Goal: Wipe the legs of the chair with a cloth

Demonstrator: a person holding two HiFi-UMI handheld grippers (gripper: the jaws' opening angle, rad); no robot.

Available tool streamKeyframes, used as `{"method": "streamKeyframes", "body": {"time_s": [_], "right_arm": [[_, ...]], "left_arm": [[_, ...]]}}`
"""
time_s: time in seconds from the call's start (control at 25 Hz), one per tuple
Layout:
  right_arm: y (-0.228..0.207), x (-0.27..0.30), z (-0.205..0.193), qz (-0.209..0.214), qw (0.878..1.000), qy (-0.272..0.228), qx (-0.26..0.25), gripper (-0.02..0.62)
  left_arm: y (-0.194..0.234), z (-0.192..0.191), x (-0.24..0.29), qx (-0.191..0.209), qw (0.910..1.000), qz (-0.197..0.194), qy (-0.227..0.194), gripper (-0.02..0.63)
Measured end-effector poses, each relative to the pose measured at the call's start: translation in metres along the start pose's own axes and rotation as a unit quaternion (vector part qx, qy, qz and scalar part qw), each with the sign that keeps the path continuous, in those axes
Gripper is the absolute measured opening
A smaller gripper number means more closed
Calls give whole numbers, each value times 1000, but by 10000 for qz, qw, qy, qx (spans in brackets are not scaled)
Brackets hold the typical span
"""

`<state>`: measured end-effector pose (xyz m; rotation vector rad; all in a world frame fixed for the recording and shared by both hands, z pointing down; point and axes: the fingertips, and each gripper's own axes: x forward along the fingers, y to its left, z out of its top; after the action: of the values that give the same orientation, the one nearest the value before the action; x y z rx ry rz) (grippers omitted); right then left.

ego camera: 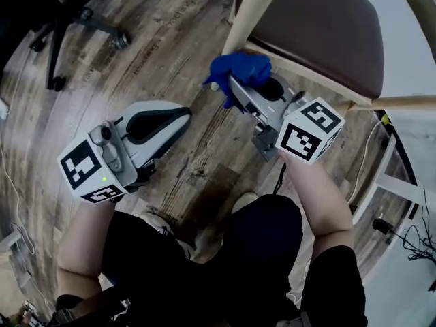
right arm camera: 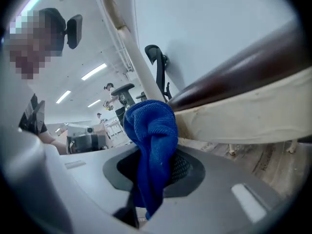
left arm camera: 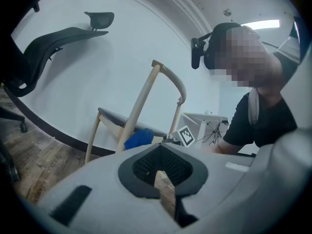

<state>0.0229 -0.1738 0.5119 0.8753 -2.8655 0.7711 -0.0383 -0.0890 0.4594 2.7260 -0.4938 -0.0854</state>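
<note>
Wooden floor (ego camera: 170, 46) beneath; right claw (ego camera: 234, 86) clamps blue cloth (ego camera: 240, 67) against chair leg (ego camera: 253, 9); left claw (ego camera: 182, 116) closed, empty, well apart.

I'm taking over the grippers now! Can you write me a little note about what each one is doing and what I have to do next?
Left gripper: shut, nothing in it, held low over the wooden floor, away from the chair.
Right gripper: shut on the blue cloth.
Cloth: up at the top of one pale chair leg, just under the brown seat; it looks to be touching the wood.
Done: cloth picked up and brought to the chair. The pictures don't show how much has been wiped.
Left: probably rub down this leg, then the other legs.
</note>
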Motion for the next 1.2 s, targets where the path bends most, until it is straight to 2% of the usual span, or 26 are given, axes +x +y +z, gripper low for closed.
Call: {"method": "streamKeyframes", "body": {"time_s": [0.08, 0.2, 0.52, 0.68, 0.88, 1.0, 1.2], "right_arm": [[0, -6, 10, 4, 9997, -113, 212, 94], [-13, -31, 22, -216, 9983, -291, 450, 94], [-63, -139, 40, -1321, 9863, -645, 754, 92], [-97, -206, 40, -2200, 9684, -796, 864, 92], [-130, -285, 41, -3055, 9342, -1355, 1249, 92], [-136, -301, 39, -3191, 9301, -1401, 1158, 92], [-142, -298, 30, -3111, 9298, -1512, 1258, 92]], "left_arm": [[4, -1, 0, -18, 10000, 67, -1, -2], [10, 1, 7, -111, 9998, 117, -126, -2], [11, -6, 18, -194, 9998, 37, -77, -2], [13, -5, 20, -213, 9997, 53, -94, -2], [13, -7, 23, -227, 9997, 42, -74, -2], [13, -8, 25, -208, 9998, -1, -35, -2], [10, -11, 29, -183, 9998, 11, 30, -2]]}}
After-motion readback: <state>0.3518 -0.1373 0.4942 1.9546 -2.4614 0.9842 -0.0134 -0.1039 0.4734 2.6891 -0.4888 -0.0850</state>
